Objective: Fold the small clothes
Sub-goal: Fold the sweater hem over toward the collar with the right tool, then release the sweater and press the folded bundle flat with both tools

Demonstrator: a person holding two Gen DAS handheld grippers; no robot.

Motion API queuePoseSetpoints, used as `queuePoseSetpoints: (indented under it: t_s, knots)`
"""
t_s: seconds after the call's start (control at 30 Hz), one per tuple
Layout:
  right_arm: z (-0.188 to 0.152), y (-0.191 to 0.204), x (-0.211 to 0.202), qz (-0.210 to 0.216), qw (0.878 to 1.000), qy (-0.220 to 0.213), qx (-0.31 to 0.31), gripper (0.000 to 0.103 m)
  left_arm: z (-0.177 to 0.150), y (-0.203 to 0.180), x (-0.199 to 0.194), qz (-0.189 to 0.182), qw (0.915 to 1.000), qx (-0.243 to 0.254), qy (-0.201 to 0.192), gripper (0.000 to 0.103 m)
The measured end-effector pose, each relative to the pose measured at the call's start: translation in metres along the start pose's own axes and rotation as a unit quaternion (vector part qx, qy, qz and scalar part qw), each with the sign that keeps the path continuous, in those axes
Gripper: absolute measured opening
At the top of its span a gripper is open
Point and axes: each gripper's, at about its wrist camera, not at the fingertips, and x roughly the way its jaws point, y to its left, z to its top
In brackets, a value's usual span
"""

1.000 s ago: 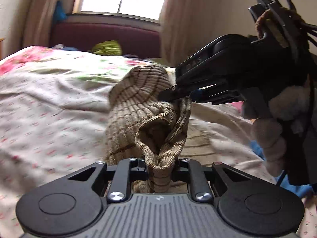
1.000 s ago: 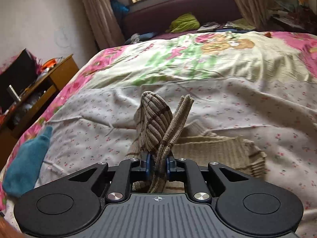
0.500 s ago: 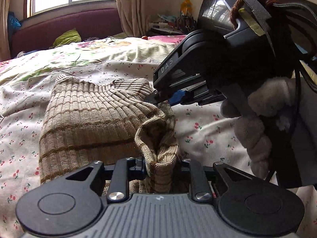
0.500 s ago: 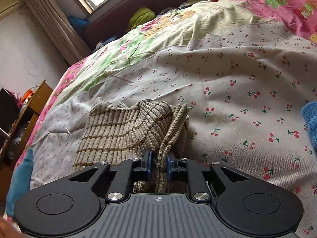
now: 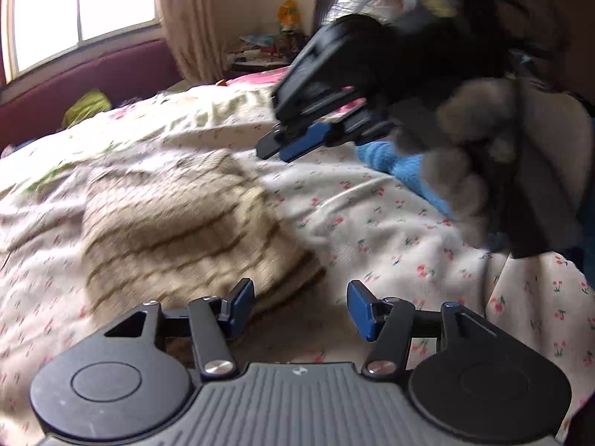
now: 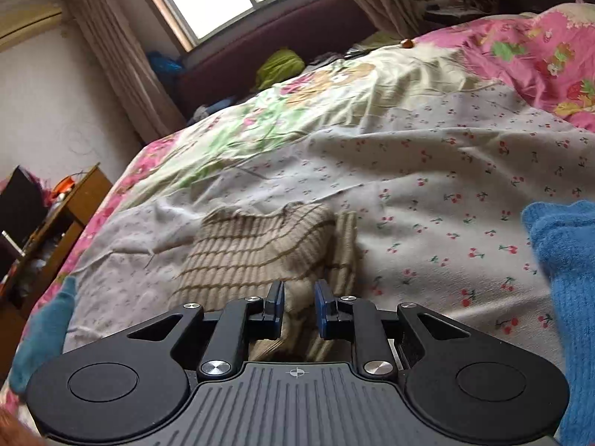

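Folded striped knit garment (image 5: 178,223) flat on the cherry-print bedsheet (image 5: 390,230), at 10 o'clock from the left gripper (image 5: 301,310) — jaws spread wide, holding nothing. Right gripper (image 6: 299,310) parted too, poised over the near hem at 12 o'clock; no grip on the cloth. Likely risk: an open finger snagging the loose top layer on retreat, undoing the fold. Bare sheet toward 2 o'clock — blue fuzzy cloth (image 6: 565,278) bordering at 3.

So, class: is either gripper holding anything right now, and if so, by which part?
Nothing is held. The left gripper and right gripper are both open; the striped knit garment lies on the bed.
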Motion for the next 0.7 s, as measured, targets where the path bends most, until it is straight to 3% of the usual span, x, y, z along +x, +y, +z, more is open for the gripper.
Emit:
queuePoseSetpoints:
  t_s: [0.1,0.2,0.3,0.5,0.7]
  knots:
    - [-0.019,0.020,0.004,0.012,0.999,0.015,-0.028,0.020,-0.004,0.017,-0.010,0.022,0.9995,-0.022,0.000,0.067]
    - [-0.040,0.017,0.015,-0.058,0.997,0.033,-0.040,0.019,-0.004,0.037,-0.010,0.038,0.9978,-0.055,0.004,0.067]
    - [-0.053,-0.009,0.023,-0.076,0.995,0.057,0.012,0.019,-0.007,0.051,-0.002,0.050,0.9957,-0.077,0.016,0.067]
    - [-0.050,-0.015,0.010,-0.110,0.993,0.048,-0.001,0.022,-0.012,0.067,-0.002,0.042,0.9936,-0.099,0.036,0.067]
    - [-0.021,-0.005,-0.014,-0.087,0.996,-0.016,-0.009,0.022,0.012,0.081,-0.016,0.042,0.9943,-0.098,-0.010,0.067]
